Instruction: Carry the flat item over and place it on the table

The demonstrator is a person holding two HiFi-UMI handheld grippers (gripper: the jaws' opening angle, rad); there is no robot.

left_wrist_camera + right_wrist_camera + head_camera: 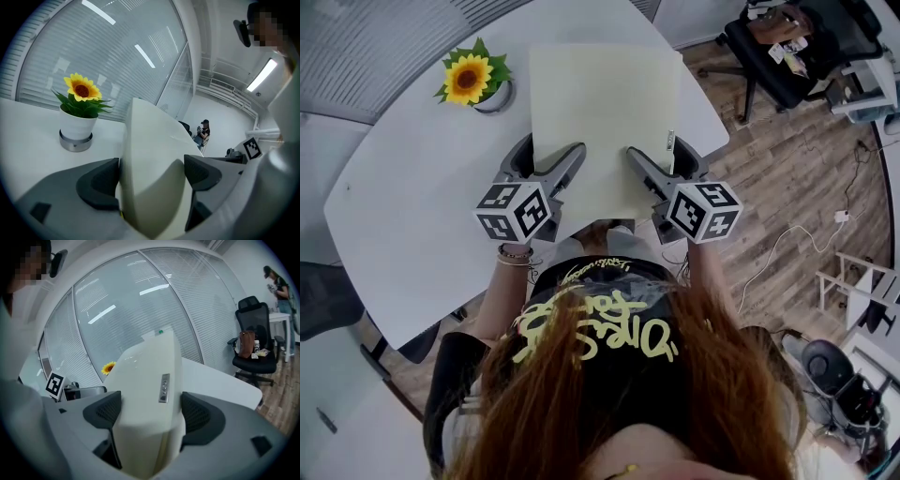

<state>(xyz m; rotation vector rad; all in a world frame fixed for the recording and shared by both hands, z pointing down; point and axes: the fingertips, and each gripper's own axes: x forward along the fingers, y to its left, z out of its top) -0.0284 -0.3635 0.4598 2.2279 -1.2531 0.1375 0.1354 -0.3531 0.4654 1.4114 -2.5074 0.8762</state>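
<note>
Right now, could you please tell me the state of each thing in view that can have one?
Flat panel: held over the table by both tools, not yet released.
Left tool: shut on the panel's near edge.
Right tool: shut on the panel's near edge.
Sunflower pot: upright on the table, apart from the panel.

Wood-plank floor (787,178), a black office chair (769,80), and blind-covered glass walls (140,310).

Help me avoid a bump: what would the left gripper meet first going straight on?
Likely nothing nearby: shut on the board, the left gripper points across the table; the sunflower pot sits left of its line.
</note>
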